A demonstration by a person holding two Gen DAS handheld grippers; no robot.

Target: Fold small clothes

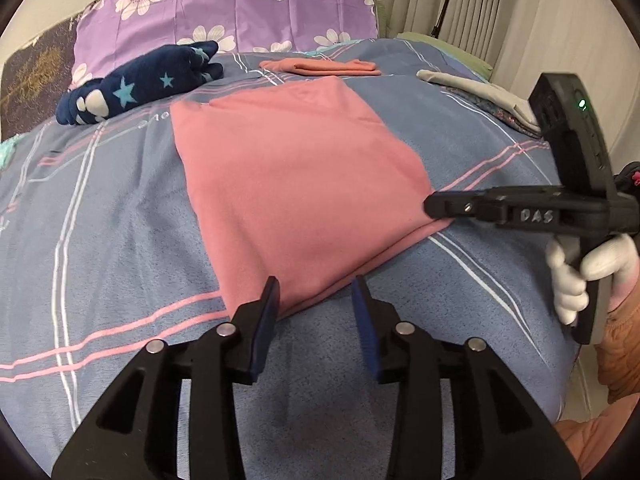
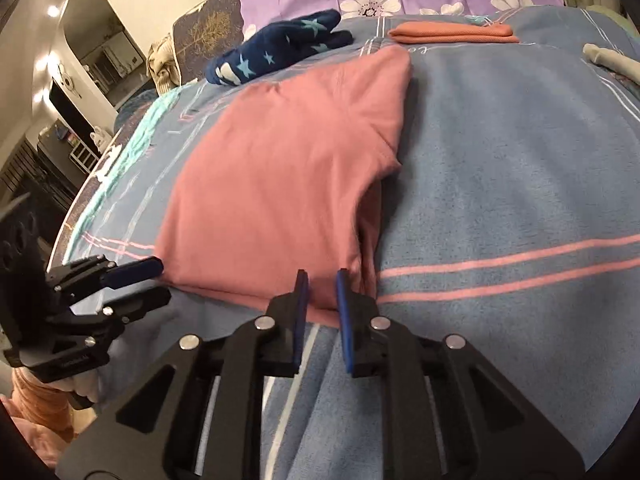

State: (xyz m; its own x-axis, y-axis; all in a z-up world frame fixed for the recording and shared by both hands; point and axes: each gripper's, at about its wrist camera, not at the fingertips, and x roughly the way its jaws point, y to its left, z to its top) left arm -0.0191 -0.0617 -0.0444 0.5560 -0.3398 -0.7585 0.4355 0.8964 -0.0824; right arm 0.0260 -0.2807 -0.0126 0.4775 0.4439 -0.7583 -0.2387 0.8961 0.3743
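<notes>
A pink garment [image 1: 296, 176] [image 2: 280, 168] lies folded flat on the blue striped bedspread [image 1: 100, 220] [image 2: 500, 152]. My left gripper [image 1: 315, 284] stands open at the garment's near edge, with the cloth's hem low between its blue pads and not pinched. In the right wrist view the left gripper [image 2: 156, 280] sits at the garment's near left corner, jaws apart. My right gripper [image 2: 321, 276] is at the near right corner with a narrow gap between its pads and nothing clamped. From the left wrist view, the right gripper [image 1: 430, 206] points at that corner, held by a white-gloved hand [image 1: 576, 276].
A navy star-print garment [image 1: 140, 84] [image 2: 280, 48] lies at the back left. A folded orange cloth [image 1: 320, 67] [image 2: 452, 32] and a grey folded cloth [image 1: 480, 92] [image 2: 612, 60] sit at the back. A purple flowered pillow [image 1: 240, 4] backs the bed.
</notes>
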